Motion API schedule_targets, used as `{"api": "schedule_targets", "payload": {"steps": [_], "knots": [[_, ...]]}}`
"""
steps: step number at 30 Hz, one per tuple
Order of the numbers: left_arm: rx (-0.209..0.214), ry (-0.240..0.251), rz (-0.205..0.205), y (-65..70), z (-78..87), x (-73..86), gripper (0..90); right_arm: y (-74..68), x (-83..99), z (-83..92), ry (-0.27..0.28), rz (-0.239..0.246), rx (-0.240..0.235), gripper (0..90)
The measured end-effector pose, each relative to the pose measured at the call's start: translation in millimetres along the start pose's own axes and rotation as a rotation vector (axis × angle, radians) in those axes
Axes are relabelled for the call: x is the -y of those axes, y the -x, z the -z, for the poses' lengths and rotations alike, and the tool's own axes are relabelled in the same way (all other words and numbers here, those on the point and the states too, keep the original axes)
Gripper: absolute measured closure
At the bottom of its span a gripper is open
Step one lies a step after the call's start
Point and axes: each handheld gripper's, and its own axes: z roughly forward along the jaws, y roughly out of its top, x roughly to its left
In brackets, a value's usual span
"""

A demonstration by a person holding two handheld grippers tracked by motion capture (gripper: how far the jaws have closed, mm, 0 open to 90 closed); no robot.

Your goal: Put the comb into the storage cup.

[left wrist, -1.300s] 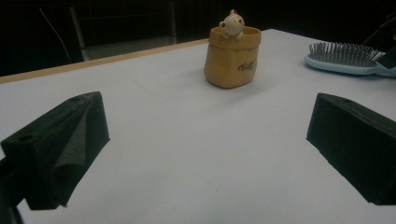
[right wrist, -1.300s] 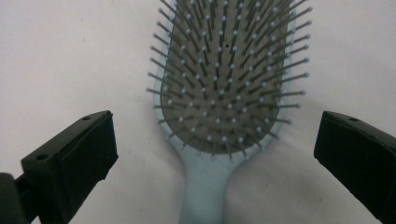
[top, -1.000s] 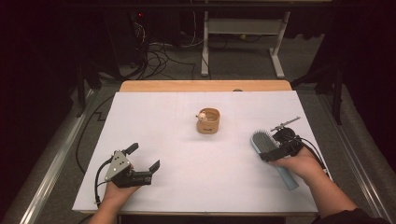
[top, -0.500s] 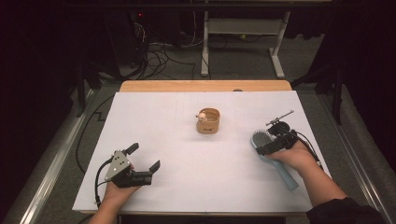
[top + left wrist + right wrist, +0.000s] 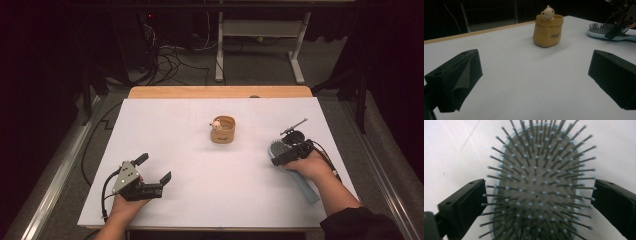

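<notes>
A light-blue hairbrush (image 5: 305, 186) lies bristles-up at the right of the white table top (image 5: 200, 115). My right gripper (image 5: 278, 155) hangs over its head, open, with one jaw on either side of the bristle pad (image 5: 536, 182). In the right gripper view the jaws straddle the head without closing on it. My left gripper (image 5: 155, 167) rests near the front left, open and empty (image 5: 534, 77). A small tan sack-shaped pot (image 5: 222, 131) with a little figurine on its rim stands mid-table (image 5: 548, 31).
The wooden table edge (image 5: 220, 92) runs along the back. Beyond it are a dark floor, cables and a desk frame (image 5: 260, 35). Metal rails run down both sides of the table. The brush (image 5: 604, 31) and the other gripper (image 5: 621, 15) lie beyond the pot.
My right gripper has shifted left and lowered over the brush head. The left gripper and the pot have not moved.
</notes>
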Motion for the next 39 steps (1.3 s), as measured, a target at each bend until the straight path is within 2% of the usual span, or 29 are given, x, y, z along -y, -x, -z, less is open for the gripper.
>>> {"api": "schedule_targets", "payload": {"steps": [3, 6, 17, 25, 39], "knots": [[-0.001, 0.001, 0.000, 0.0, 0.1, -0.2, 0.1, -2.3, -0.6, -2.4, -0.009, 0.015, -0.010, 7.5], [-0.004, 0.011, 0.005, -0.8, 1.8, -1.0, 0.1, -4.1, -0.8, -4.2, -0.015, 0.019, -0.002, 7.9], [-0.005, 0.009, 0.005, -1.5, 1.8, -0.9, 0.1, -2.4, -1.6, -2.5, -0.005, 0.002, 0.008, 15.2], [-0.002, 0.006, 0.004, -0.6, 1.2, -0.7, 0.1, -4.9, -2.8, -3.1, -0.012, 0.008, 0.031, 16.1], [-0.003, 0.005, 0.004, -1.9, 1.7, -0.6, 0.1, -5.0, -4.2, -4.2, -0.032, 0.013, 0.035, 14.7]]}}
